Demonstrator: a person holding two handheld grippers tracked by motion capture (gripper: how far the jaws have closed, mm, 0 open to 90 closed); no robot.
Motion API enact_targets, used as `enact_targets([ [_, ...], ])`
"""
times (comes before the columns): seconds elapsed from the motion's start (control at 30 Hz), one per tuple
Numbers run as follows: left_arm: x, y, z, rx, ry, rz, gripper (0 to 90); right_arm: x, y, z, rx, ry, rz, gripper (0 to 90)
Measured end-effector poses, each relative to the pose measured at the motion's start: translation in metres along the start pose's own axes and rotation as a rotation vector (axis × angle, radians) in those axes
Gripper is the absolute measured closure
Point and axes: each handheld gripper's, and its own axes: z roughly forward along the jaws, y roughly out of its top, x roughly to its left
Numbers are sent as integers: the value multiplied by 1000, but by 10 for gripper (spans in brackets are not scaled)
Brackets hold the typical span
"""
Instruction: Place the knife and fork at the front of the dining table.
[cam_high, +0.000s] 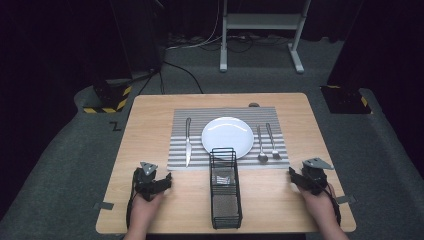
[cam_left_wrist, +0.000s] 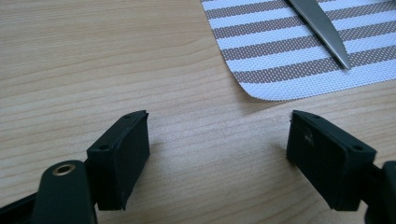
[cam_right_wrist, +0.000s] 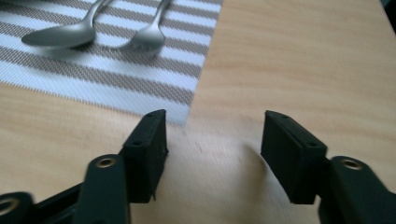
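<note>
A white plate (cam_high: 228, 136) sits mid-frame in the high view, on a striped placemat (cam_high: 180, 120) spread over the wooden table (cam_high: 150, 107). A knife (cam_high: 188, 141) lies left of the plate; a spoon (cam_high: 260, 144) and fork (cam_high: 272, 140) lie side by side to its right. Below the plate, a black wire basket (cam_high: 224, 188) stands with its far end touching the mat's near edge. At lower left the left gripper (cam_high: 159, 183) rests on bare wood, jaws spread wide, gripping nothing. At lower right the right gripper (cam_high: 295, 178) does likewise, jaws apart and empty, just off the mat's corner.
</note>
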Motion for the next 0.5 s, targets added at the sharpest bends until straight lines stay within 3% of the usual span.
enact_targets([
  [0.1,1,-2,-2,6,-8,4,192,-13,-9,-9,19,30,57,299],
  [0.37,18,-25,-27,17,-88,74,177,-27,-30,-32,44,49,32,147],
  [0.5,20,-29,-31,13,-88,83,169,-26,-31,-33,46,45,26,140],
])
